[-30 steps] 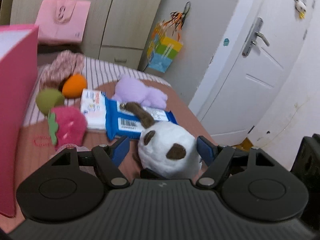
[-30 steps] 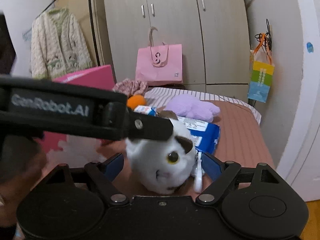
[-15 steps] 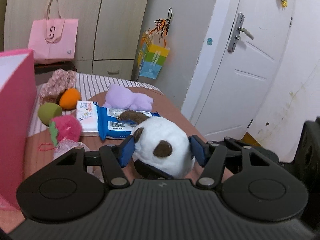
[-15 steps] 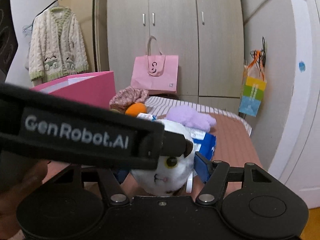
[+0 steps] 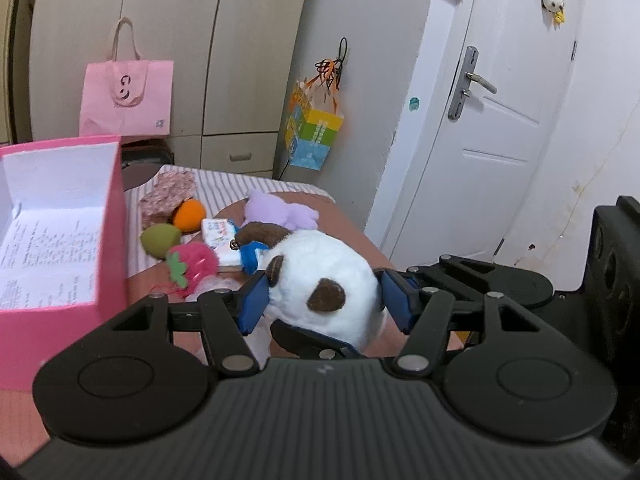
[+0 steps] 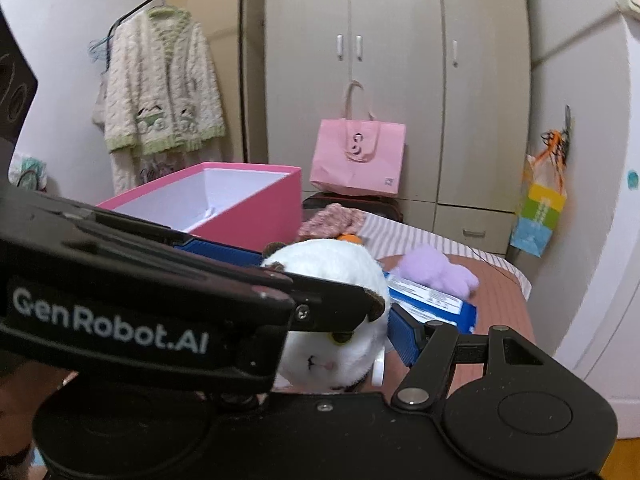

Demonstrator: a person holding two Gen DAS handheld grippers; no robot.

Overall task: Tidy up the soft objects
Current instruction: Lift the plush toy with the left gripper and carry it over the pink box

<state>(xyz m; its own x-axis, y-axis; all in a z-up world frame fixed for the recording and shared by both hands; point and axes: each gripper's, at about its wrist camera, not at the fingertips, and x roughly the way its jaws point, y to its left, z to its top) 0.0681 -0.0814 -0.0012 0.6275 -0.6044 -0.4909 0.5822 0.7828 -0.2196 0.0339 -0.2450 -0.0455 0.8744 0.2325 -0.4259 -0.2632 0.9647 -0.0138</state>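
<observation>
A round white plush cat (image 5: 320, 276) with brown patches hangs above the brown bedspread, lifted clear of it. My left gripper (image 5: 324, 304) is shut on it, a blue pad pressed into each side. My right gripper (image 6: 332, 328) grips the same plush cat (image 6: 328, 264) from the other side; its right blue pad (image 6: 404, 336) presses the cheek, while its left finger is hidden behind the left gripper's black body (image 6: 160, 300). In the left wrist view one right finger (image 5: 316, 340) shows under the toy. An open pink box (image 5: 60, 220) stands at left.
On the bed lie a strawberry plush (image 5: 196, 264), a green ball (image 5: 160, 240), an orange ball (image 5: 190, 214), a purple plush (image 5: 280, 212), wipe packs (image 5: 218, 236) and a floral cloth (image 5: 168, 192). A pink bag (image 5: 126, 98) and wardrobes stand behind, a white door (image 5: 500, 120) at right.
Both grippers closed on the plush cat, which sat between open jaws, and rose with it. The pink box's white inside has come into view.
</observation>
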